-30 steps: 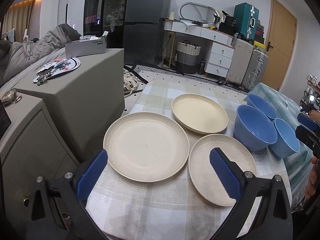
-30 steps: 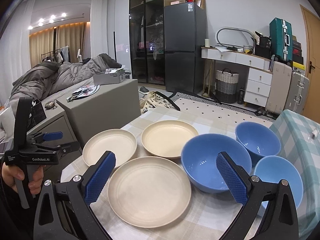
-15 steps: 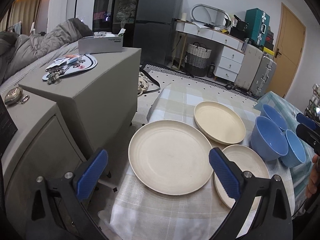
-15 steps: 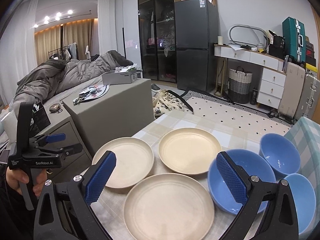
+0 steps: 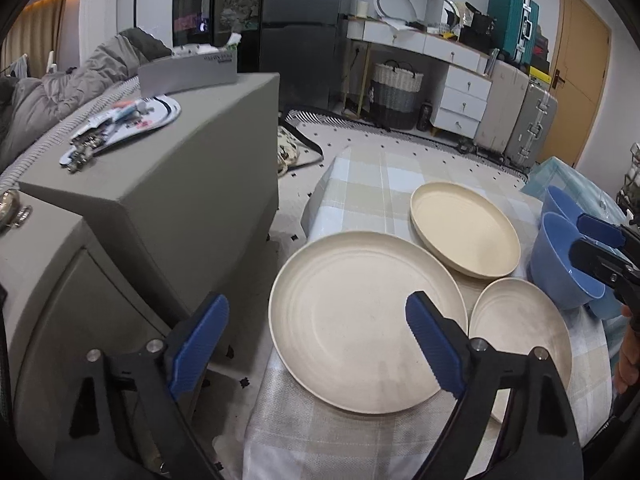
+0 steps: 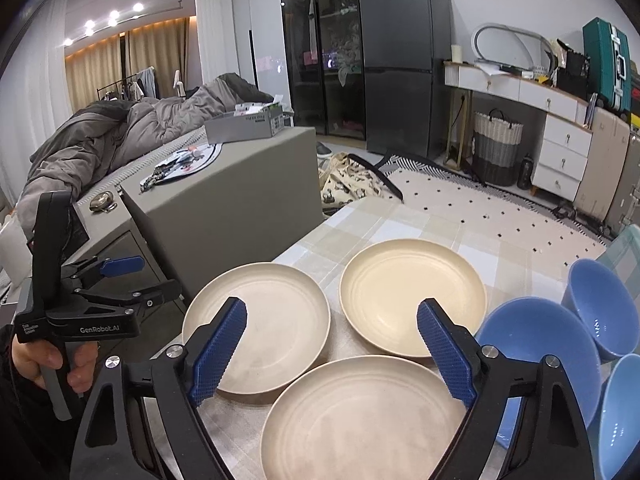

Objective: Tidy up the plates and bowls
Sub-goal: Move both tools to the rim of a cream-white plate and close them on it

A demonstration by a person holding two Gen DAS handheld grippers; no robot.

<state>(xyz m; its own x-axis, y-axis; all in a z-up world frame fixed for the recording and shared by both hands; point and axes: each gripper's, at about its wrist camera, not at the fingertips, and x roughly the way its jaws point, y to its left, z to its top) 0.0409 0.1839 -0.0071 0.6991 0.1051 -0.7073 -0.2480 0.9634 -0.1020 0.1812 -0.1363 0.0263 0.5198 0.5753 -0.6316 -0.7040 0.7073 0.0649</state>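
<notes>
Nothing stacked: three plates (image 6: 256, 324), three bowls (image 6: 536, 344) separate on counter (image 5: 372, 184). Left tool (image 5: 316, 344), right tool (image 6: 332, 348) closing (both empty).

Matt plates (image 6: 372, 420), glossy bowls (image 6: 536, 344), cloth tablecloth (image 5: 376, 184).

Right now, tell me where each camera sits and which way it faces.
Left wrist: on the left gripper, jaws closing on nothing, looking down at the plates; the right gripper shows at right.
Right wrist: on the right gripper, jaws closing on nothing, facing plates and bowls; the left hand shows at left.
Shared: three plates, bowls, grey cabinet.
</notes>
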